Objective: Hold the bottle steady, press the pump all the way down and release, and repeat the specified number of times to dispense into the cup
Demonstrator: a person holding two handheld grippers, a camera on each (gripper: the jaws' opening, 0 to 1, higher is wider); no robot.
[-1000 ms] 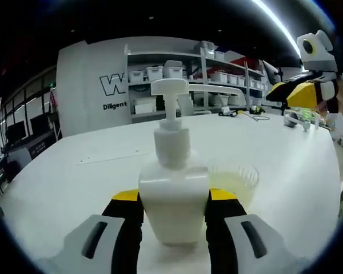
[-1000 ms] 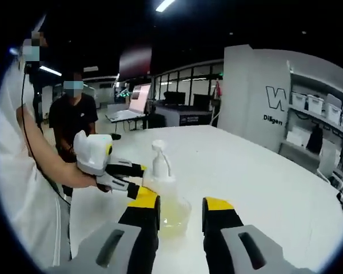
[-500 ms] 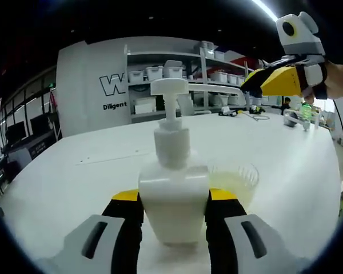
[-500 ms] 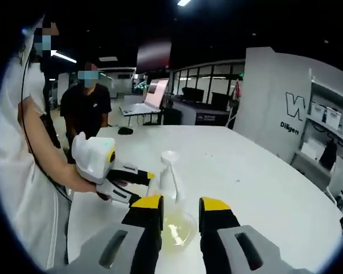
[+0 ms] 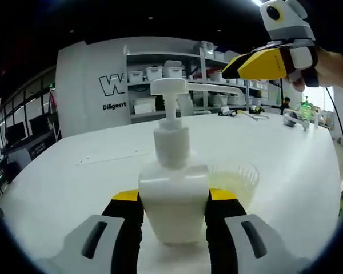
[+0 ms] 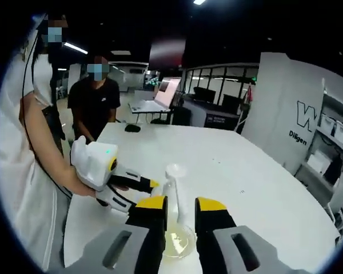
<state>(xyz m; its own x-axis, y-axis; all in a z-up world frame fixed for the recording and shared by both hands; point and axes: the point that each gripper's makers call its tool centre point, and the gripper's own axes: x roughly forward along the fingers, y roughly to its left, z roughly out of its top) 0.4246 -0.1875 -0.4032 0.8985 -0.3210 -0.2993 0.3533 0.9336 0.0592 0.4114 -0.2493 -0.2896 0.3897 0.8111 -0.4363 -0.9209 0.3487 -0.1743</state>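
The clear plastic cup holds a shallow pool of pale yellow liquid; it stands on the white desk just beyond the left gripper, touching or nearly touching the bottle's far right side. The bottle is opaque white plastic, smooth and square-shouldered, with a round collar and a tall pump whose spout reaches out over the cup. What the bottle holds cannot be seen through its wall. The left gripper's yellow-tipped black jaws are clamped on the bottle's body, one on each side.

In the right gripper view, the right gripper hangs above the pump and cup, jaws a little apart with nothing between them.

Compared with a second ago, the right gripper has risen and moved in closer over the pump, its view now looking down more steeply. Bottle, cup and left gripper are unchanged.
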